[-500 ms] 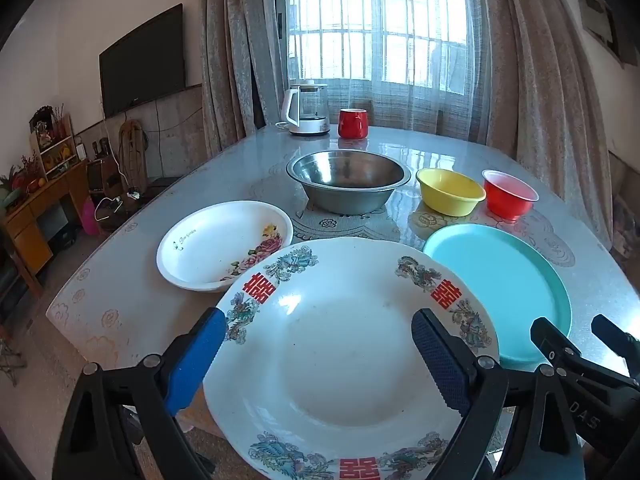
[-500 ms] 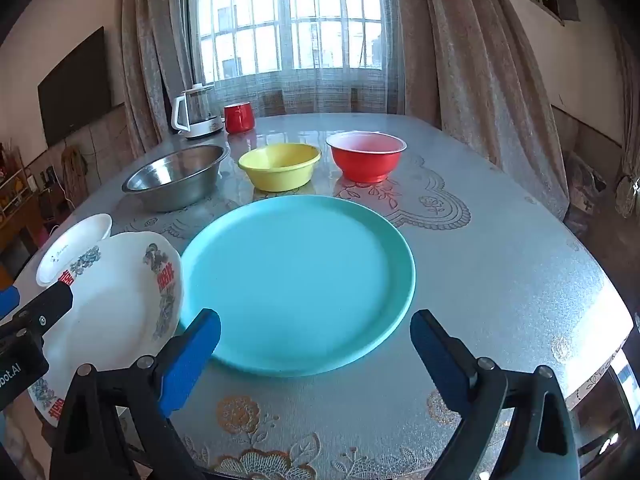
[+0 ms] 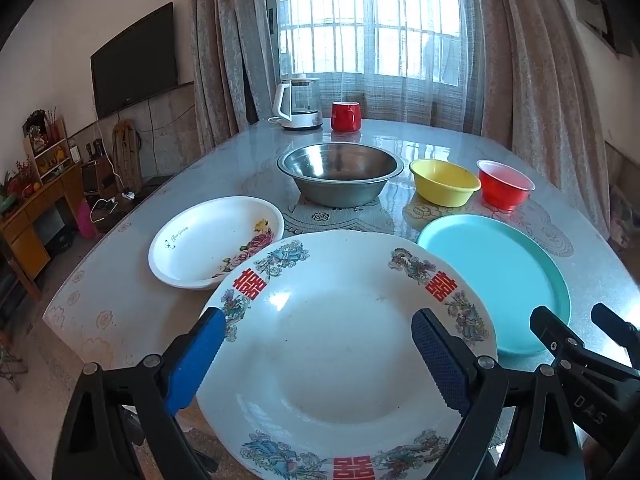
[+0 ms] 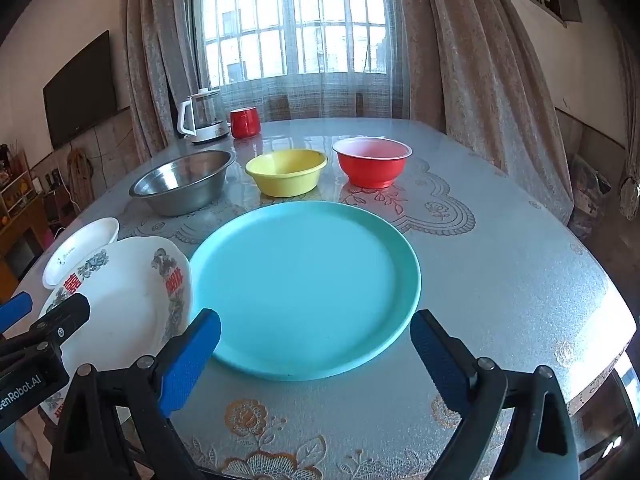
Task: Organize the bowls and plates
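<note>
A large white plate with red characters (image 3: 340,344) (image 4: 124,300) lies at the table's near edge, under my left gripper (image 3: 316,356), which stands open above it without touching. To its right lies a teal plate (image 3: 496,276) (image 4: 304,284), just beyond my open right gripper (image 4: 316,356). A smaller white floral plate (image 3: 212,240) (image 4: 80,248) sits at the left. Behind them stand a steel bowl (image 3: 340,172) (image 4: 184,184), a yellow bowl (image 3: 444,180) (image 4: 286,172) and a red bowl (image 3: 504,184) (image 4: 372,160) in a row.
A white kettle (image 3: 298,100) (image 4: 200,116) and a red mug (image 3: 346,116) (image 4: 245,122) stand at the table's far end by the curtained window. The glass-topped table (image 4: 500,280) has bare surface at the right. The floor, shelves and a wall television lie to the left.
</note>
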`<state>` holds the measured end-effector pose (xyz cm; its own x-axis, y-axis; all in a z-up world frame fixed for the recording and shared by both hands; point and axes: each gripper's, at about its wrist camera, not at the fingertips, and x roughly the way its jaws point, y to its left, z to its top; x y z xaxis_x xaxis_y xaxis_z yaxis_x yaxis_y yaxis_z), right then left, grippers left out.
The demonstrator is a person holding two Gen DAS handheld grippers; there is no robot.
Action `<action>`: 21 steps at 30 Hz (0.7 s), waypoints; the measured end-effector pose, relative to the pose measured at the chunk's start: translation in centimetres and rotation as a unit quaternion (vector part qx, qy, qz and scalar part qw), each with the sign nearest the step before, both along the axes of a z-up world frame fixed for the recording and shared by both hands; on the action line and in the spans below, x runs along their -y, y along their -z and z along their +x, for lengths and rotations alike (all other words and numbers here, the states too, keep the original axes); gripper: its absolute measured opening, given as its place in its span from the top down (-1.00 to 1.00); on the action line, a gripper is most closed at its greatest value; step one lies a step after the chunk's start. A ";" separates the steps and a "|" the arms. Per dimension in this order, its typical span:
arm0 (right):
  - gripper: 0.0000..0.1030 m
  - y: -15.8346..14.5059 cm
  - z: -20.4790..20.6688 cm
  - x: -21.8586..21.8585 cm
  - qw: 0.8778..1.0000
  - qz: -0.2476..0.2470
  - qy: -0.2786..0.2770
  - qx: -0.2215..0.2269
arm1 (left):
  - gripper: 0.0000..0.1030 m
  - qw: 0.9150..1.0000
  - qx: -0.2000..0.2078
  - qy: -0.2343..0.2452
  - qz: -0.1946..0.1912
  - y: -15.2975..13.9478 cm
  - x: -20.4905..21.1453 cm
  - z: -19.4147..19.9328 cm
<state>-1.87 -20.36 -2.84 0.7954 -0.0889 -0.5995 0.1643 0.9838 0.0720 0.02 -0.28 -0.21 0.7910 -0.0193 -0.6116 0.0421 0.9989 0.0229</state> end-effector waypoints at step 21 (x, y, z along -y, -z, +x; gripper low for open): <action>-0.90 0.0 0.0 0.7 1.000 0.010 0.008 0.003 | -0.84 1.000 -0.002 0.016 0.013 -0.1 1.3 0.4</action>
<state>-1.87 -21.07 -2.83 0.7970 -0.0904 -0.5972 0.1800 0.9794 0.0919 0.43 -1.59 -0.11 0.7878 -0.0288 -0.6152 0.0736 0.9961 0.0477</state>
